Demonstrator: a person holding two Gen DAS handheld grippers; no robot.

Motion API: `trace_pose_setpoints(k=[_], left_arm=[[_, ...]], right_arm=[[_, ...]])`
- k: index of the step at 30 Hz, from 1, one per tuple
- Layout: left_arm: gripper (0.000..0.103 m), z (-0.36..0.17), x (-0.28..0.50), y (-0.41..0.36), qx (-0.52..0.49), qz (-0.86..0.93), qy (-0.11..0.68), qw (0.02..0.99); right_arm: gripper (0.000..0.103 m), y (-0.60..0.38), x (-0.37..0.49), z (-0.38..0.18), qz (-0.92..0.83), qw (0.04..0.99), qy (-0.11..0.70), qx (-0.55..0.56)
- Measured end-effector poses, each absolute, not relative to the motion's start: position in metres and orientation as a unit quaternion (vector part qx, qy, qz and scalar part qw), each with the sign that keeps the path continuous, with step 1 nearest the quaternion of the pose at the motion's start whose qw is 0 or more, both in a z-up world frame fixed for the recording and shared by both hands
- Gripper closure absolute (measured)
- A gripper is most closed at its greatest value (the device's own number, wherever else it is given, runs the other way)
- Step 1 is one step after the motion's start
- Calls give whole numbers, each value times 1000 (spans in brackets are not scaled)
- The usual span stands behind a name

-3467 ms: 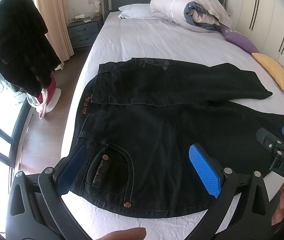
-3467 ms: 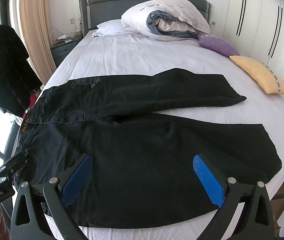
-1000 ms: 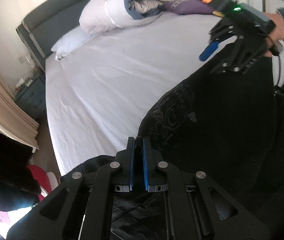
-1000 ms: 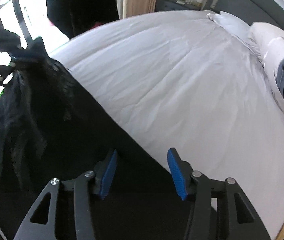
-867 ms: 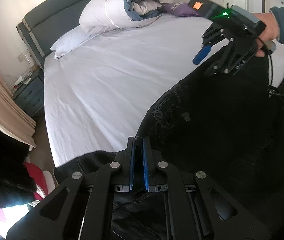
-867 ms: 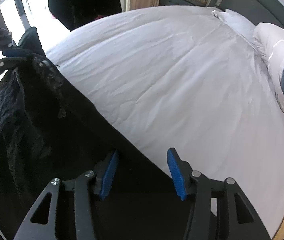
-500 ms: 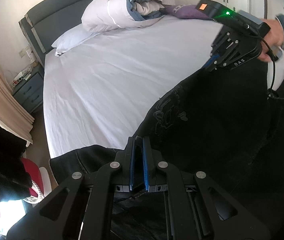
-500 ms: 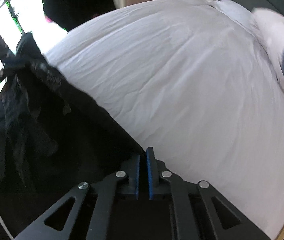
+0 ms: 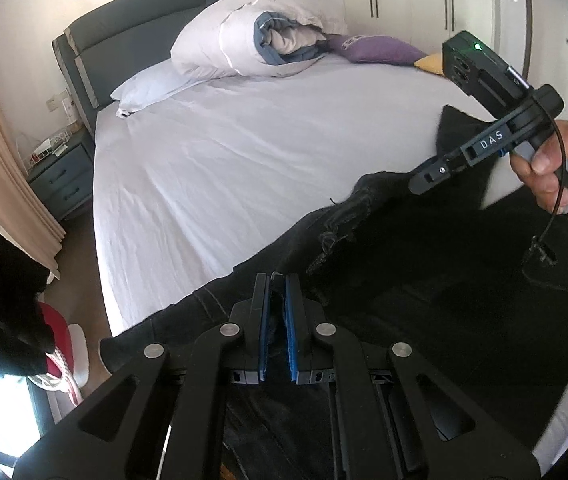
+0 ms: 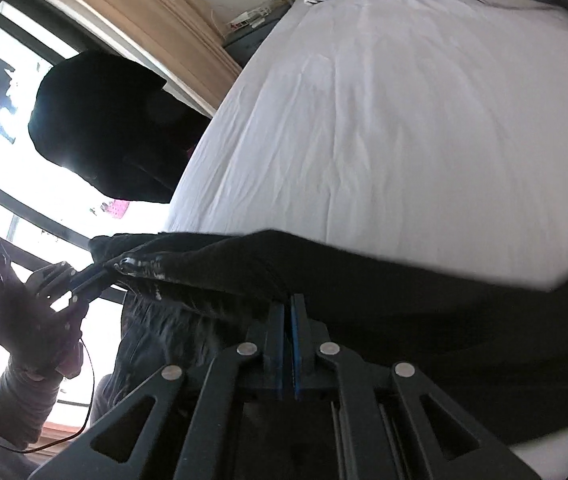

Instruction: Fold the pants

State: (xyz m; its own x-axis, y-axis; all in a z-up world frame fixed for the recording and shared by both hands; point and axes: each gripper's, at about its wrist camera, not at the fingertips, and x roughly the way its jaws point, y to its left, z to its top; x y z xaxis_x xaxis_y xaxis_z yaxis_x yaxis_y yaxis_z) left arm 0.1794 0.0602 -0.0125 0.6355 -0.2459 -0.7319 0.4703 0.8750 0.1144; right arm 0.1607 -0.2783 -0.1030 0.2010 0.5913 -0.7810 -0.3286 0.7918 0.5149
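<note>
The black pants [image 9: 424, 272] lie partly lifted over the white bed sheet [image 9: 244, 152]. My left gripper [image 9: 275, 280] is shut on the pants' far edge near the waist. My right gripper [image 10: 288, 300] is shut on the same edge farther along the leg, seen in the left wrist view [image 9: 428, 176] at the right. The held edge [image 10: 212, 260] stretches between both grippers, raised off the bed. In the right wrist view the left gripper [image 10: 96, 276] shows at the left, clamped on the fabric.
A rolled duvet [image 9: 268, 40] and pillow [image 9: 152, 84] lie at the headboard, with a purple cushion [image 9: 376, 48] beside them. A nightstand [image 9: 64, 176] and curtain [image 9: 0, 152] stand left of the bed. Dark clothing [image 10: 112, 120] hangs by the window.
My right gripper closed on the pants' edge about half a second ago. Both grippers have since lifted the edge and drawn it toward the near side of the bed.
</note>
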Motion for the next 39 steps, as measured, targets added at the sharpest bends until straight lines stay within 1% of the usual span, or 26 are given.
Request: trace_pose_setpoints(k=[4,9,14,18,22,27,34,39], left_arm=[[97,-13,130,51,152,-211,376,889],[97,-28,62,42,150,-215,397,879],[97,-46,-1,25,178,-225,413,865],[97,-58,-45,18,203,-240,415,854],[97,-67,-85,17,229,-248,416,844],[97,-77,-107,21,230,-243,433,837],[97,-79,-133,22,261,-252,428,828],[98,-76,-145,27,253,-255,431,828]], right_arm=[[99,-290,122,-99,296,755,565,151],[99,-308,71,-98,295,745,566,192],[98,-300,15,-102,289,751,577,138],[99,-304,-18,-111,282,745,591,127],[98,-288,-45,-104,278,759,586,56],[98,-251,-69,-96,269,775,571,-32],[98,-246,-84,-98,264,782,561,-59],[98,-233,-96,-104,261,785,553,-104]])
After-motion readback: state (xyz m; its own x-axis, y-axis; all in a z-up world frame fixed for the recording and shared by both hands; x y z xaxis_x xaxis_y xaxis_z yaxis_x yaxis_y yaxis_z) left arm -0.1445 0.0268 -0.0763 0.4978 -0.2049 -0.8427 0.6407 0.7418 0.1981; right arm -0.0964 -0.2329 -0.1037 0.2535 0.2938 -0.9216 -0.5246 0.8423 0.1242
